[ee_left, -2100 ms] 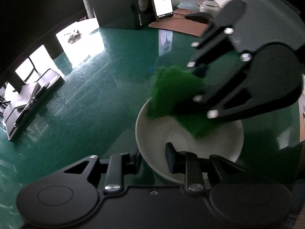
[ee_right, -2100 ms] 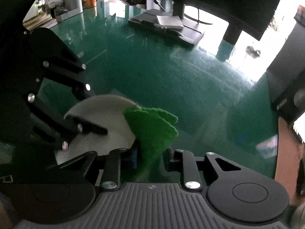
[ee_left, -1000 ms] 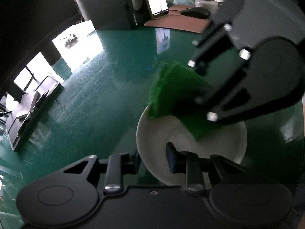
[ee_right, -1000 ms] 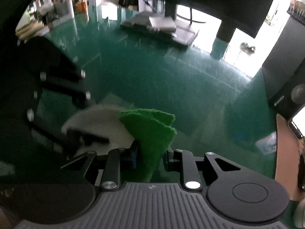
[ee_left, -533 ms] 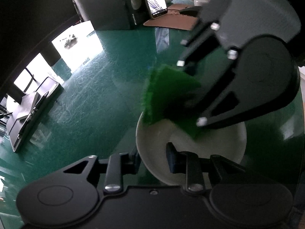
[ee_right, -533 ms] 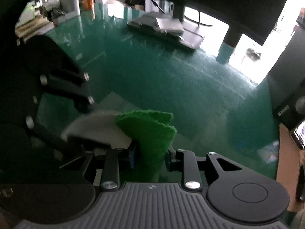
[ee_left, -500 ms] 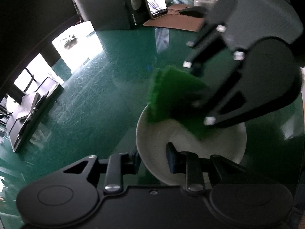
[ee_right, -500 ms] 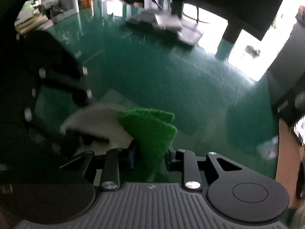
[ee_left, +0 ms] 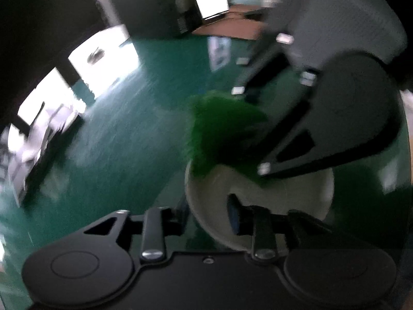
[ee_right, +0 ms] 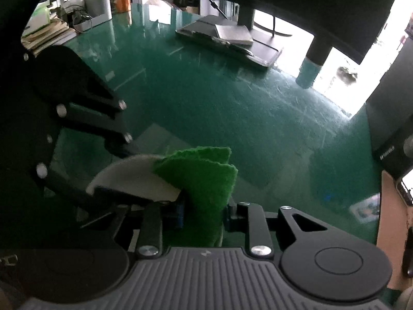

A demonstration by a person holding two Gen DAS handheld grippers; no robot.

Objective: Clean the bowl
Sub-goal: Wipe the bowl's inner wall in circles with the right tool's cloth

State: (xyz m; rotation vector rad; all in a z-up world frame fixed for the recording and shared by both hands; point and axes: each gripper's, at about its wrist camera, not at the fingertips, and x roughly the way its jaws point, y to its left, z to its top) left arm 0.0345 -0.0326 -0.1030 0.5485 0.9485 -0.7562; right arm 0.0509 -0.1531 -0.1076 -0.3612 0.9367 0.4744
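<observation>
Green glossy tabletop (ee_right: 232, 108) carries the white bowl (ee_left: 296, 193); left gripper (ee_left: 206, 214) straddles its slick, breakable rim, jaws opening. Right gripper (ee_right: 204, 210) pinches the soft scouring pad (ee_right: 204, 178).

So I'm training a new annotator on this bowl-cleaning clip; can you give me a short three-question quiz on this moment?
1. True or false: the right gripper is clamped on the green scouring pad.
2. Which part of the white bowl sits between the left gripper's fingers? A) its near rim B) its far rim C) nothing of it
3. Fill in: the bowl is on a glossy ____ table.

Key
1. True; the pad is pinched between its fingers.
2. A; the jaws are opening, with the near rim between them.
3. Green.
</observation>
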